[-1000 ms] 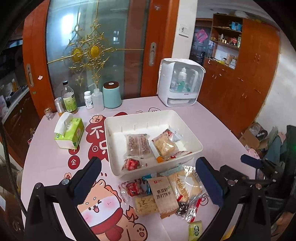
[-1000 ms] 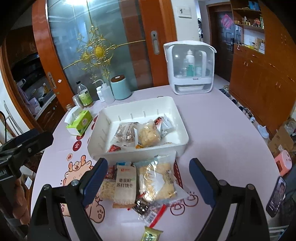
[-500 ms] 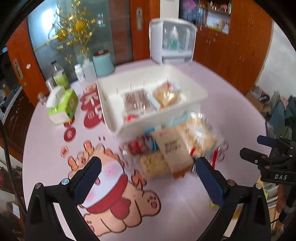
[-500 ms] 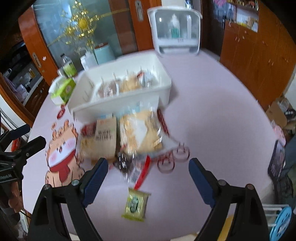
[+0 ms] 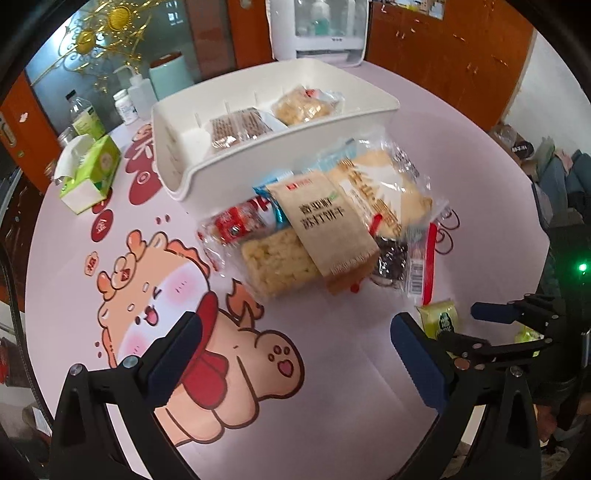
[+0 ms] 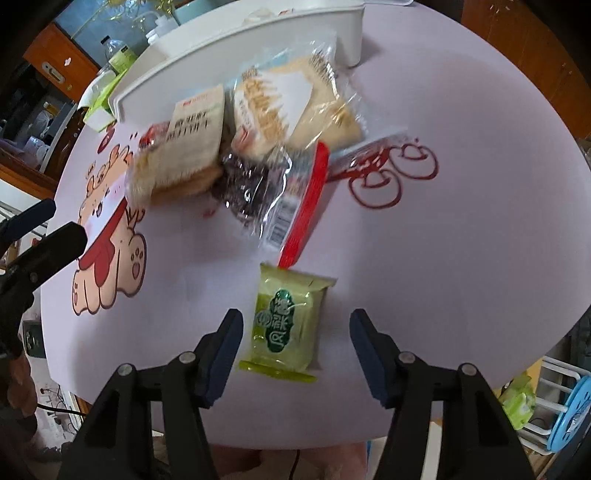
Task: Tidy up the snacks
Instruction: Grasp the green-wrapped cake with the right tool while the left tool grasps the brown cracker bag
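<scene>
A white bin (image 5: pixel 258 162) on the pink table holds a few wrapped snacks. In front of it lies a pile of packets (image 5: pixel 325 221), with a brown cracker pack on top. A small green packet (image 6: pixel 286 321) lies alone near the table's front edge. My right gripper (image 6: pixel 295 325) points down over it. Its jaws are closing with the green packet between them, and the pads stand clear of it on both sides. My left gripper (image 5: pixel 295 354) hangs open over the cartoon print, short of the pile, with nothing between its fingers.
A green tissue box (image 5: pixel 90 170), bottles (image 5: pixel 83 118), a teal canister (image 5: pixel 171 77) and a white dispenser (image 5: pixel 321 29) stand left of and behind the bin. The table's rounded front edge (image 6: pixel 295 439) runs just below the green packet.
Both grippers have dropped toward the table and tipped downward. The right one has come down over the green packet and its jaws have narrowed. The left jaws stay wide.
</scene>
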Motion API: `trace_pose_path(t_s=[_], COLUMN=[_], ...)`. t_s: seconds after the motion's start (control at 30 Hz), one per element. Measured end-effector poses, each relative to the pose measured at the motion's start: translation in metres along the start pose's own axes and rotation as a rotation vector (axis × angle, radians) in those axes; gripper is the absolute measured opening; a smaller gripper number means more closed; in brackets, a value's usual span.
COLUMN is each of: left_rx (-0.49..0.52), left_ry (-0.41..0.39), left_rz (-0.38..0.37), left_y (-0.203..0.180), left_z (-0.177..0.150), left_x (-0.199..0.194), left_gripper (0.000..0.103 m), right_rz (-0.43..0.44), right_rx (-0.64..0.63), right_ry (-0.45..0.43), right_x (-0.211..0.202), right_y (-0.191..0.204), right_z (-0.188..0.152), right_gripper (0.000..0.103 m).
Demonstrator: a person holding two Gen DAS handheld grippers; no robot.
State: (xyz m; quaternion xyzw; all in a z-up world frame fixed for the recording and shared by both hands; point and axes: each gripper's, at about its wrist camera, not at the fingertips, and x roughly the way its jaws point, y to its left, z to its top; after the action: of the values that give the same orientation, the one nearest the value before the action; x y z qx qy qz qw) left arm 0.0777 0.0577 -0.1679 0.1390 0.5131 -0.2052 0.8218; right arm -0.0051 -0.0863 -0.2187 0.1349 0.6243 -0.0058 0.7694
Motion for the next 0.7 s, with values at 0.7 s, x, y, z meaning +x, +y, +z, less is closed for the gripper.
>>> trace_pose_path(t_s=[0.7], left_rx=[-0.005], left_ry=[0.058], left_rz=[-0.023], left_y=[-0.019], left_z=[0.026], left_x=[0.024], left_gripper=[0.101], right_rz=[-0.083], right_rx=[0.005], right_ry=[-0.015], right_x=[0.004], right_y=[-0.029], right_z=[0.016], right_gripper=[0.040])
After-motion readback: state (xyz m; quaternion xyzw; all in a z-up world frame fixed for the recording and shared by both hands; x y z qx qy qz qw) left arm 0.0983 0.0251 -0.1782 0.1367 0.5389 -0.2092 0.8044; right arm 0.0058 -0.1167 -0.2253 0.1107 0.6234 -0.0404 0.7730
